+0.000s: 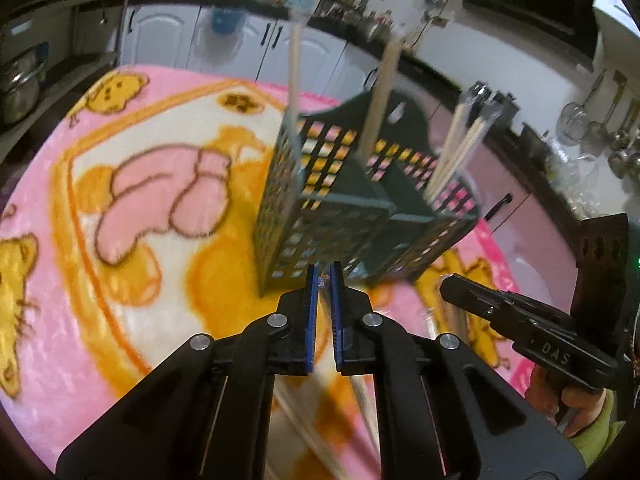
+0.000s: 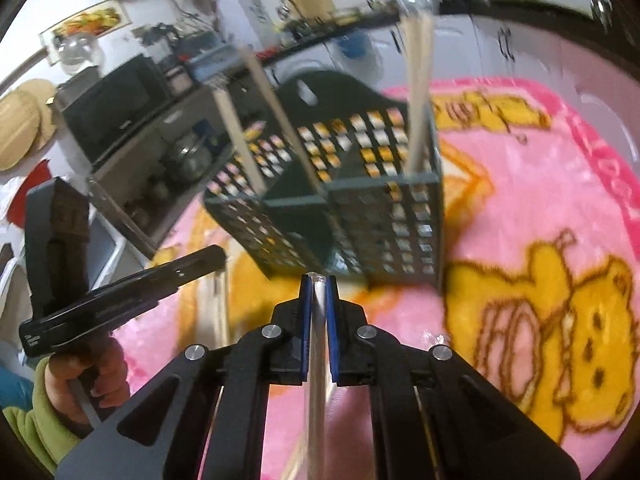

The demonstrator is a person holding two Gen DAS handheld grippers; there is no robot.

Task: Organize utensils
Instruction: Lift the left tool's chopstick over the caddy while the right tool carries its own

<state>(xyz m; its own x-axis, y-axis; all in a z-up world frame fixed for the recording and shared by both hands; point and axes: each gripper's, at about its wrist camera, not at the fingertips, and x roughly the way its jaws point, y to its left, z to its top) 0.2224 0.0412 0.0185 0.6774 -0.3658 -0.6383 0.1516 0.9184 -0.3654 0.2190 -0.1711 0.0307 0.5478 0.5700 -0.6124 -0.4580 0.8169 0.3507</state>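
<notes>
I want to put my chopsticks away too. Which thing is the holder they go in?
Look at the pink blanket with yellow bears that covers the table. Standing upright on it is the dark green plastic holder, a box split into compartments. Its walls are full of little square holes, and wrapped chopsticks poke up out of its top; nothing else on the blanket stands up like that.

Both grippers are black, angular frames with silver round pivot pins and blue pads lining the fingers [image 1: 311, 320]. White letters "DAS" mark the right gripper [image 1: 448, 292] body. The person wears a light green fleece sleeve [image 2: 36, 428].
</notes>
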